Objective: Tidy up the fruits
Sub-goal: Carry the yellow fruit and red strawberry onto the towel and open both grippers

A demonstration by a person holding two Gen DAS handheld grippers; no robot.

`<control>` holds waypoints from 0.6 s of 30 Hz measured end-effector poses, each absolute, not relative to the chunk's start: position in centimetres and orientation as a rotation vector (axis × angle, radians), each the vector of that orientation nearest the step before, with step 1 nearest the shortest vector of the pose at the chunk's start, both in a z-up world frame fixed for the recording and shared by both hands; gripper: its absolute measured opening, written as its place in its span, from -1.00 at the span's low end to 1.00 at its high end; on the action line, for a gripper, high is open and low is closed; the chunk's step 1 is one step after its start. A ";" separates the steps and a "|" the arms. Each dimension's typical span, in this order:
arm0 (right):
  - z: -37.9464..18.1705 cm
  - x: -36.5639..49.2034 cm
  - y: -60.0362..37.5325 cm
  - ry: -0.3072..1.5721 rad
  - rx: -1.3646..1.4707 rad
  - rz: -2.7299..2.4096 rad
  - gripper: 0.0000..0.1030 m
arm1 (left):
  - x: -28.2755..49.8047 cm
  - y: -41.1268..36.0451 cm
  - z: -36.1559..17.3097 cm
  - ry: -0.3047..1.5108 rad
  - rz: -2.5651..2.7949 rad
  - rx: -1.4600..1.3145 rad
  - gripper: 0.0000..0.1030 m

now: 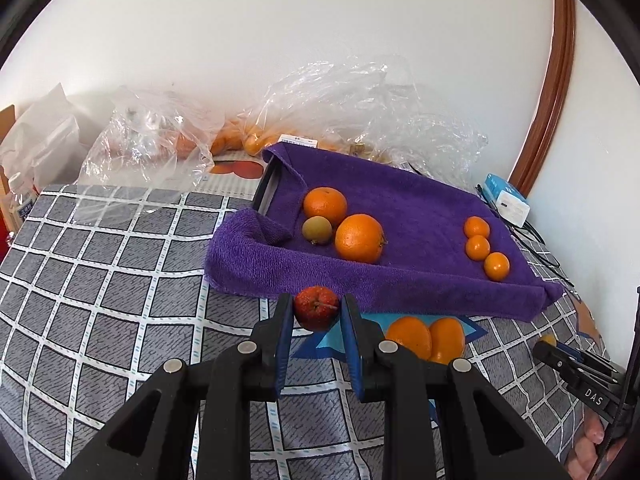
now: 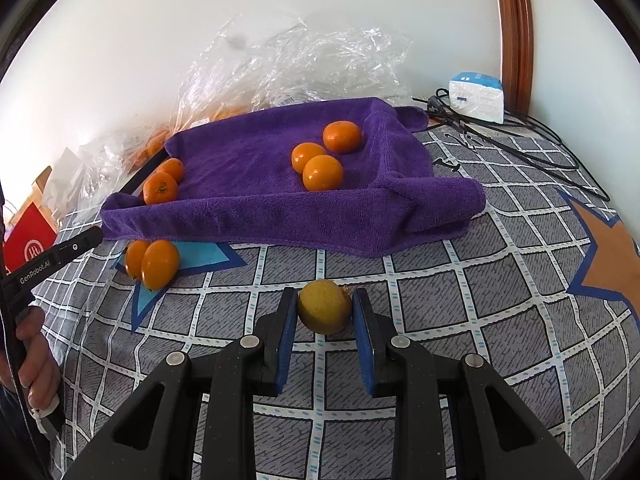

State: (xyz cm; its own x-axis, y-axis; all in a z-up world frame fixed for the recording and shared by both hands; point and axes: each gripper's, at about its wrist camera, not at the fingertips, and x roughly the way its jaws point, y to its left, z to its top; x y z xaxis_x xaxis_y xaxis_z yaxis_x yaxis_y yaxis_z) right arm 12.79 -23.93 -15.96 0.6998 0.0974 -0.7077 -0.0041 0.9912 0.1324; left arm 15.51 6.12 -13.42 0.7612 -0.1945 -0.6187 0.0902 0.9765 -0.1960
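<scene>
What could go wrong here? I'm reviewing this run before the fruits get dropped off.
1. The left tool pinches the red fruit only at its tips, and the right tool holds the yellow fruit the same way; either round fruit might slip out.
2. The purple towel has a raised front edge; a low carry could snag it.
3. Dropped fruit may knock the three small oranges or roll.
</scene>
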 end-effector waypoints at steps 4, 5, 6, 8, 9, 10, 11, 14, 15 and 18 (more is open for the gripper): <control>-15.9 12.7 -24.2 0.787 0.138 0.058 -0.46 | 15.1 6.3 -13.0 0.663 -0.144 -0.162 -0.56; -15.8 12.6 -24.2 0.784 0.141 0.058 -0.46 | 15.1 6.4 -12.9 0.659 -0.143 -0.167 -0.56; -15.8 12.6 -24.3 0.782 0.142 0.058 -0.46 | 15.1 6.5 -12.8 0.655 -0.142 -0.174 -0.56; -15.8 12.5 -24.4 0.777 0.148 0.059 -0.46 | 15.0 6.8 -12.6 0.647 -0.136 -0.187 -0.56; -15.8 12.4 -24.4 0.775 0.151 0.060 -0.46 | 15.0 6.9 -12.5 0.642 -0.132 -0.193 -0.56; -15.7 12.5 -24.5 0.774 0.153 0.058 -0.46 | 15.0 7.0 -12.5 0.638 -0.130 -0.197 -0.56; -15.7 12.4 -24.5 0.771 0.156 0.056 -0.46 | 14.9 7.2 -12.4 0.632 -0.128 -0.203 -0.56; -15.7 12.5 -24.7 0.770 0.169 0.051 -0.46 | 14.9 7.5 -12.1 0.624 -0.121 -0.217 -0.56; -15.7 12.5 -24.8 0.771 0.174 0.050 -0.46 | 14.9 7.6 -12.1 0.622 -0.120 -0.223 -0.56; -15.8 12.5 -25.2 0.774 0.201 0.049 -0.46 | 14.8 7.9 -11.9 0.614 -0.118 -0.237 -0.56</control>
